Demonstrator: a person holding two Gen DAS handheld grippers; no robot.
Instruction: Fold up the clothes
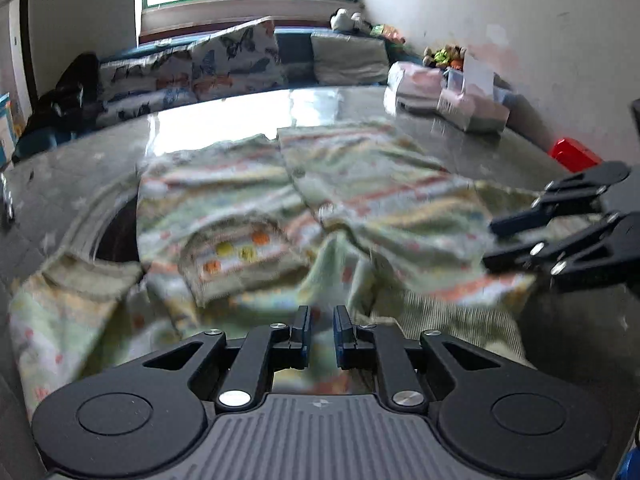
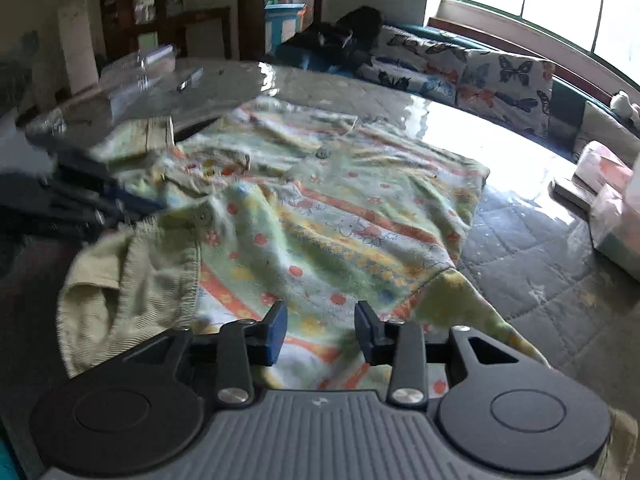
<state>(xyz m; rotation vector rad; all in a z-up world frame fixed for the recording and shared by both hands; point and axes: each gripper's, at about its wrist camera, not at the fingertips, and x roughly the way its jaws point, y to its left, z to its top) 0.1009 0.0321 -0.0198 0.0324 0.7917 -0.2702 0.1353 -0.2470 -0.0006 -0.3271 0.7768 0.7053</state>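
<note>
Over the table's [image 2: 520, 248] near edge, both grippers, left [image 1: 321, 334] and right [image 2: 321, 330], hover spread above the striped garment [image 2: 340, 220]

The left gripper [image 1: 321, 332] points toward 12 o'clock, jaws parted by a narrow gap with nothing between them. The right gripper [image 2: 321, 334] also points to 12, jaws set wider apart. In the left view, the right gripper sits at 3 o'clock, fingers aimed toward 9.
</note>
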